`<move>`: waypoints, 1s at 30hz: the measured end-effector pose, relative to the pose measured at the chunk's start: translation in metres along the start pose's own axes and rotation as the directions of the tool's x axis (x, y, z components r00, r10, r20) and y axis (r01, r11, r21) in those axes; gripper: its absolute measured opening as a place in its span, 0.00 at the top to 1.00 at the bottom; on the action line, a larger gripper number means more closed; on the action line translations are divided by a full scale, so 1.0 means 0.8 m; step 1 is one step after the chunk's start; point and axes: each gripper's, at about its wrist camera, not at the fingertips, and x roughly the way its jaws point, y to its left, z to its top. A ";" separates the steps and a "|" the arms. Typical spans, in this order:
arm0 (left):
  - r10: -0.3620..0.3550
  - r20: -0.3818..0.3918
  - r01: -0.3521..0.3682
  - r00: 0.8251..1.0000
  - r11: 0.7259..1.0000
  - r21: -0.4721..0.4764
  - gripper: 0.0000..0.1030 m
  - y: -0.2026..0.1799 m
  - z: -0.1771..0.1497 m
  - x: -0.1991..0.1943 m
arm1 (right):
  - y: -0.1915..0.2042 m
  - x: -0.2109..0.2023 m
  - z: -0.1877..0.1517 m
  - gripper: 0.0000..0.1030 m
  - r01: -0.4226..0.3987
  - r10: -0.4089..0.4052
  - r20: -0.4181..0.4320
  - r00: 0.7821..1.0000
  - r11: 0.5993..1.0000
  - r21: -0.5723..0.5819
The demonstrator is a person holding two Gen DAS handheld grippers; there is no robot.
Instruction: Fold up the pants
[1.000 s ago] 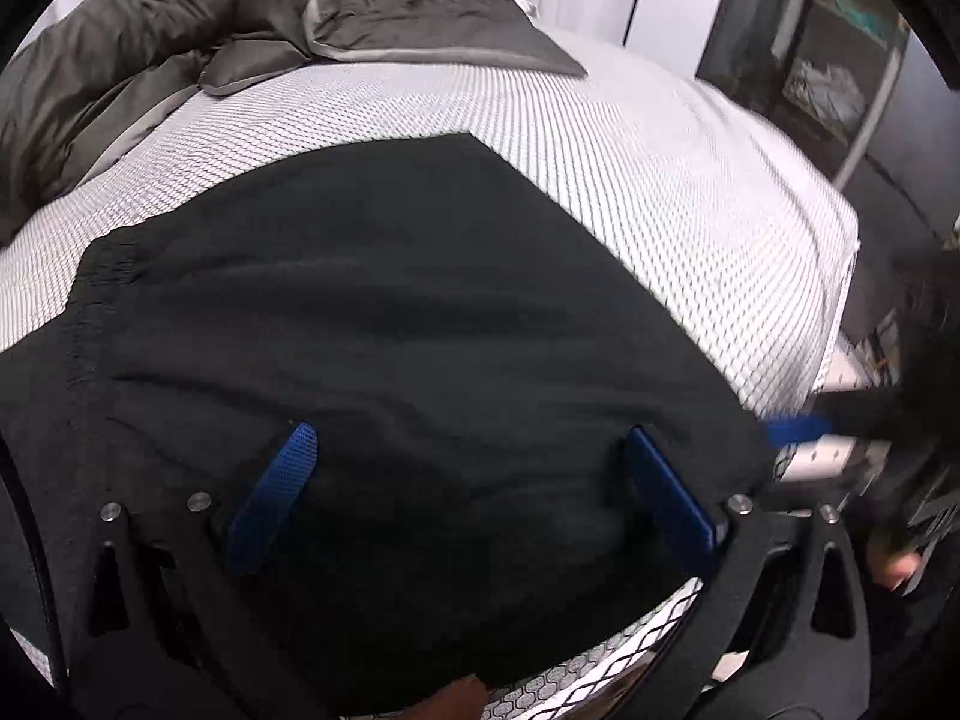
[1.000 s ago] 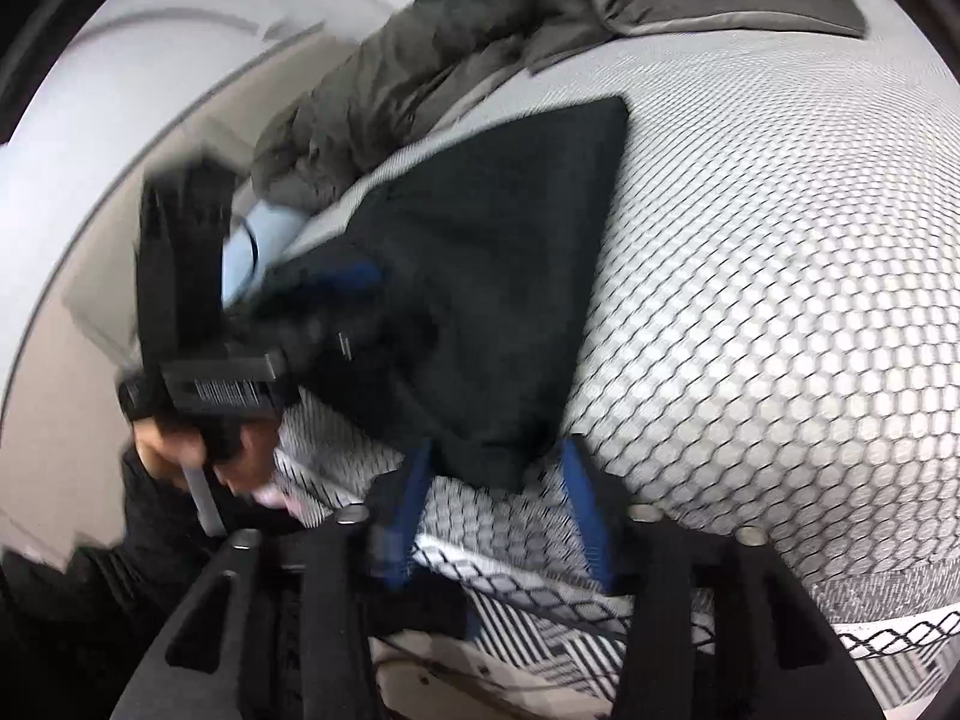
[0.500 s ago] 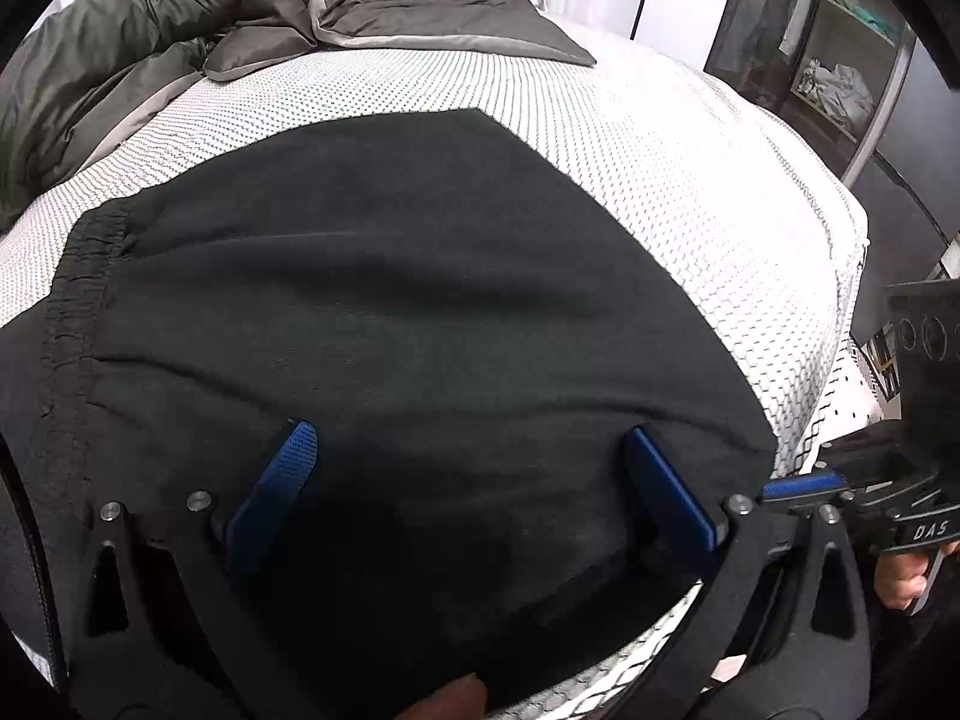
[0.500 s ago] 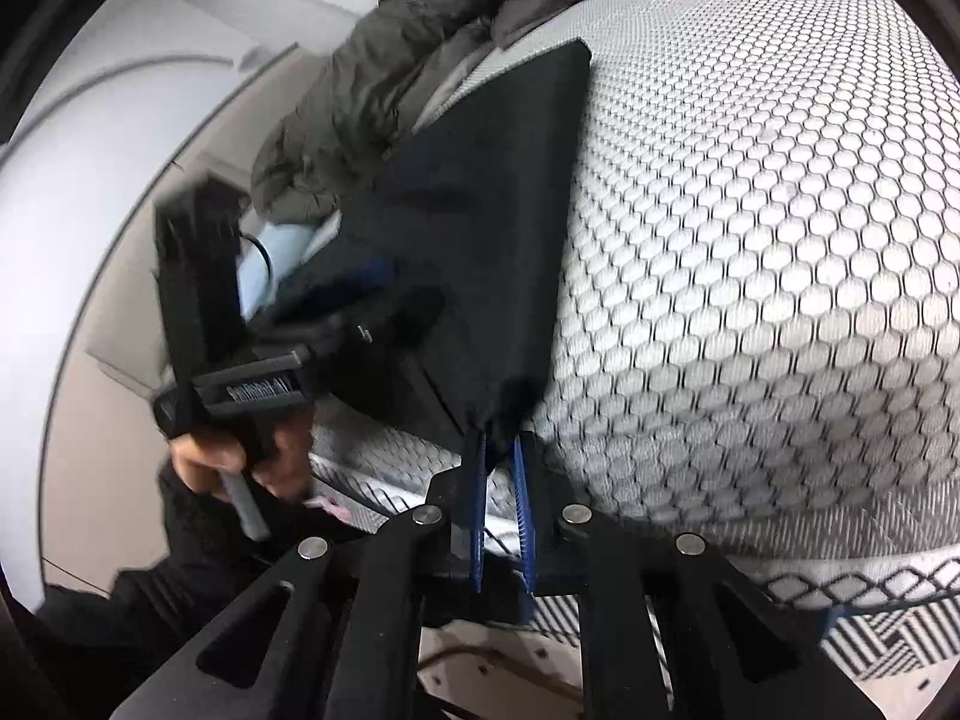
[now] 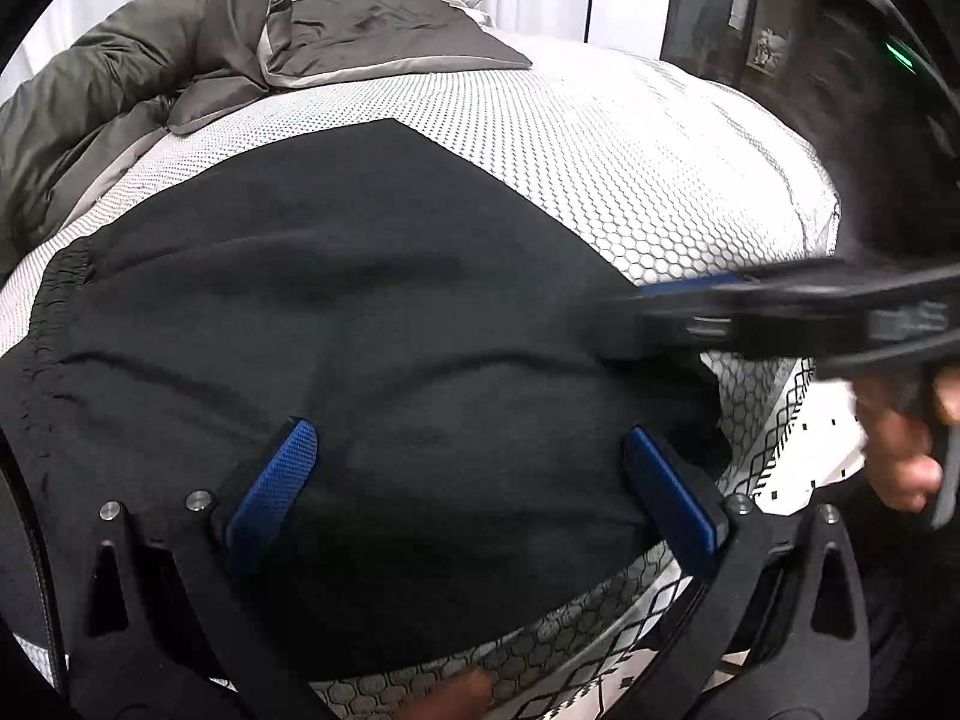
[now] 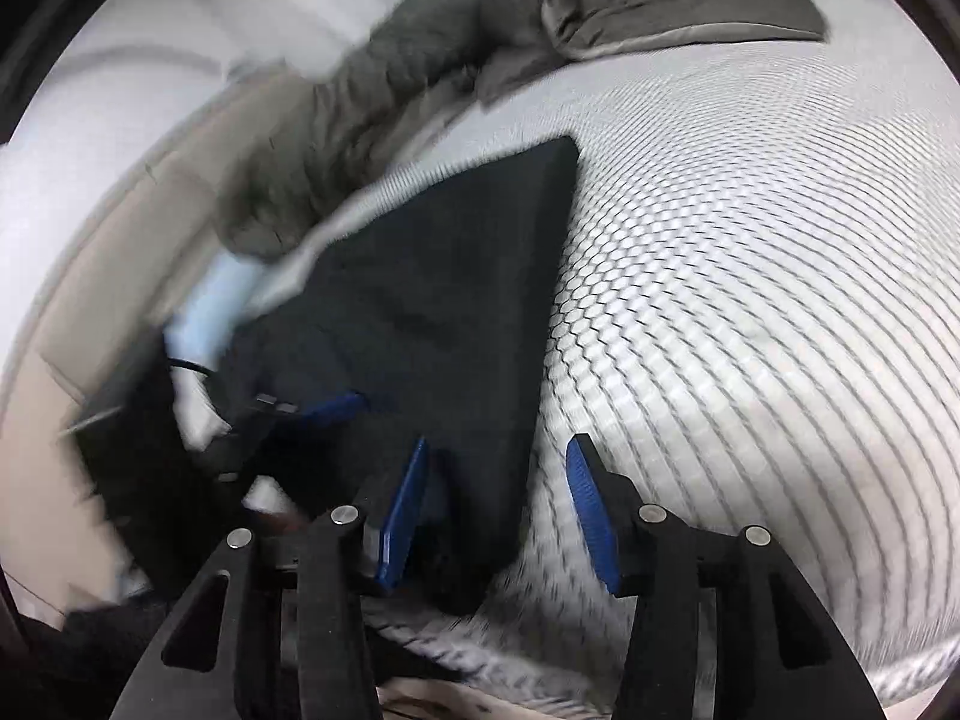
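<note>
Black pants lie flat on a bed with a white hexagon-print sheet, the elastic waistband at the left. My left gripper hovers open over the near part of the cloth, with nothing pinched between its blue pads. In the right wrist view the pants run away up the frame, and their near right corner lies between the spread jaws of my right gripper. Those jaws are opening and the pads do not press the cloth. The right gripper shows blurred at the pants' right edge.
A grey duvet and a grey pillow are piled at the head of the bed. The mattress edge drops off at the right beside a dark shelf. A person's hand holds the right gripper's handle.
My right gripper, shut on the pants' near corner half a second ago, has opened and let it go. In the left wrist view it now reaches in over the pants' right edge.
</note>
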 end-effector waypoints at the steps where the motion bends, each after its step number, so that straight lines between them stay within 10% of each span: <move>1: -0.001 -0.001 0.001 1.000 1.000 0.002 0.01 0.002 -0.002 0.001 | 0.002 0.008 0.005 0.54 0.012 -0.012 -0.006 1.000 1.000 -0.023; 7: -0.031 -0.015 0.031 0.999 1.000 -0.003 0.01 0.012 -0.002 0.008 | 0.010 0.067 0.080 0.77 0.055 -0.056 -0.025 0.998 0.998 -0.036; 19: -0.044 -0.014 0.044 0.999 0.999 0.024 0.01 0.017 -0.020 0.000 | -0.011 0.158 0.221 0.78 0.136 -0.140 -0.029 0.990 0.987 -0.090; 25: -0.107 -0.005 0.107 0.994 0.994 0.017 0.01 0.027 -0.023 -0.018 | -0.019 0.139 0.229 0.62 0.114 -0.114 0.022 0.993 0.993 -0.024; 30: -0.218 0.126 0.243 0.968 0.939 -0.244 0.01 0.118 -0.009 -0.065 | -0.020 0.091 0.191 0.40 0.023 -0.023 0.011 1.000 1.000 -0.006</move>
